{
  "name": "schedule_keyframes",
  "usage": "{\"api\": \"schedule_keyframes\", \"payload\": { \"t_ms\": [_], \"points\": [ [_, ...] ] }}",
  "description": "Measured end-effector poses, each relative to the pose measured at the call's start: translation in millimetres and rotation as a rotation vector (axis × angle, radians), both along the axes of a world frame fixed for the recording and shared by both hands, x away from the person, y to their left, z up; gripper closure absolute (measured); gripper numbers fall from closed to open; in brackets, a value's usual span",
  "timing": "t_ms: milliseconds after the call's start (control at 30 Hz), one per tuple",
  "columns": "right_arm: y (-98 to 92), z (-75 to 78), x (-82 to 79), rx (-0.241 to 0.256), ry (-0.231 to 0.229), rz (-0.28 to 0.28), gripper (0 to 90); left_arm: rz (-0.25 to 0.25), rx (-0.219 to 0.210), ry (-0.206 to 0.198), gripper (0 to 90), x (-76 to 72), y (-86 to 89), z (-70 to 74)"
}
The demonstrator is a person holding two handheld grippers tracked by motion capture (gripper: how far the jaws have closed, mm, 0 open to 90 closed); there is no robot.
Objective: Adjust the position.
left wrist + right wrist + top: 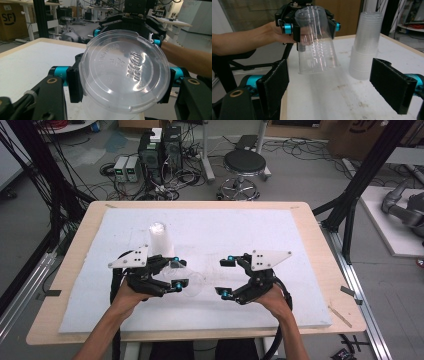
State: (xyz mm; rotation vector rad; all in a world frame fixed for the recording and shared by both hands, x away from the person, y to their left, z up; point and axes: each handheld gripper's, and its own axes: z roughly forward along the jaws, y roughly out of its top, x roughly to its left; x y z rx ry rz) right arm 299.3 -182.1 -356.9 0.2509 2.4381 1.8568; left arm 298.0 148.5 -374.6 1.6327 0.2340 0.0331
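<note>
High view first: your left gripper (176,273) sits at about 8 o'clock on the white foam board (250,230), its jaws pinching a clear plastic cup (192,282) by the sides near the base. Just behind it, toward 10 o'clock, a stack of clear cups (160,240) stands upside down on the board, apart from the held cup. Your right gripper (226,277) rests at about 5 o'clock with its jaws spread wide and nothing between them.

From the left gripper view, the cup's embossed base (123,72) faces you, clamped between the two black pads (75,82). From the right gripper view, the held cup (317,42) hangs mouth-down, tilted, its rim at the board, with the stack (367,45) near its right.
</note>
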Motion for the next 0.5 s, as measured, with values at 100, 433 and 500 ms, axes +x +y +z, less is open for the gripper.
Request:
{"api": "schedule_keyframes", "payload": {
  "t_ms": [100, 433, 500],
  "points": [
    [10.4, -2.0, -0.1, 0.013, 0.002, 0.016, 15.8, -0.008, -0.005, -0.001, 38.9, -0.5, -2.6, 0.0],
    [37.1, -9.5, 1.4, -0.004, 0.004, 0.053, 15.8, -0.028, -0.010, -0.006, 38.9, -2.1, -9.7, 0.4],
    [41.9, -11.7, 2.2, -0.008, 0.004, 0.063, 15.8, -0.033, -0.017, -0.003, 38.9, -2.1, -11.0, 0.2]
  ]
}}
